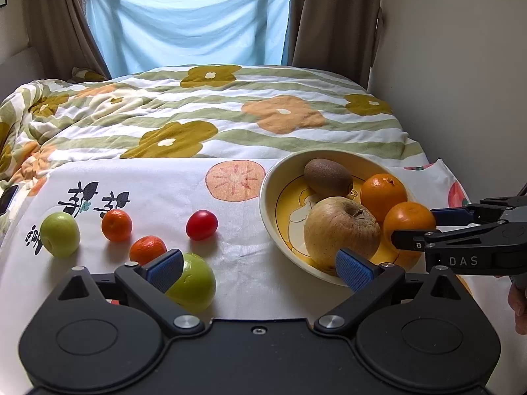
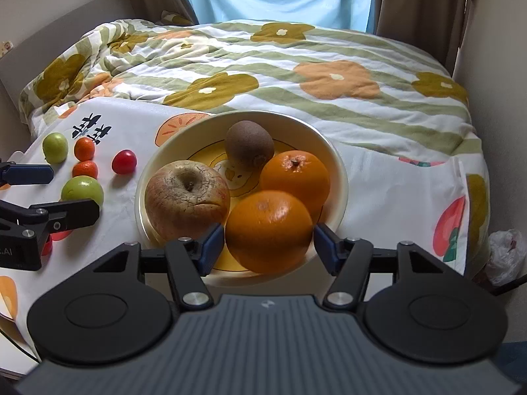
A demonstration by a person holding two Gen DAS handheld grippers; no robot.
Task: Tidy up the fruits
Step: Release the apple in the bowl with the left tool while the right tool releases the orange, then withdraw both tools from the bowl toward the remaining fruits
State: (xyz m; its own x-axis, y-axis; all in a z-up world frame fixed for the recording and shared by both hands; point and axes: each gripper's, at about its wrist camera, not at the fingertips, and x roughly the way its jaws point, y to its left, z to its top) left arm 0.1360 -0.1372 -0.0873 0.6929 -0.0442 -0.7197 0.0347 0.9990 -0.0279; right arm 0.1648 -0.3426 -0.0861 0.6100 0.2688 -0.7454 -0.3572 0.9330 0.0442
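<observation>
My right tongs (image 2: pixel 268 247) stand wide astride the near orange (image 2: pixel 269 230), pads clear of it; my left tongs (image 1: pixel 260 266) gape empty.
That orange sits at 6 o'clock in the bowl (image 2: pixel 341 168), against the apple (image 2: pixel 187 199). I judge it firm, fairly heavy and slick-skinned, best gripped across its middle. Its underside and the bowl's near rim are hidden, and a red thing under the left tongs is mostly covered.
</observation>
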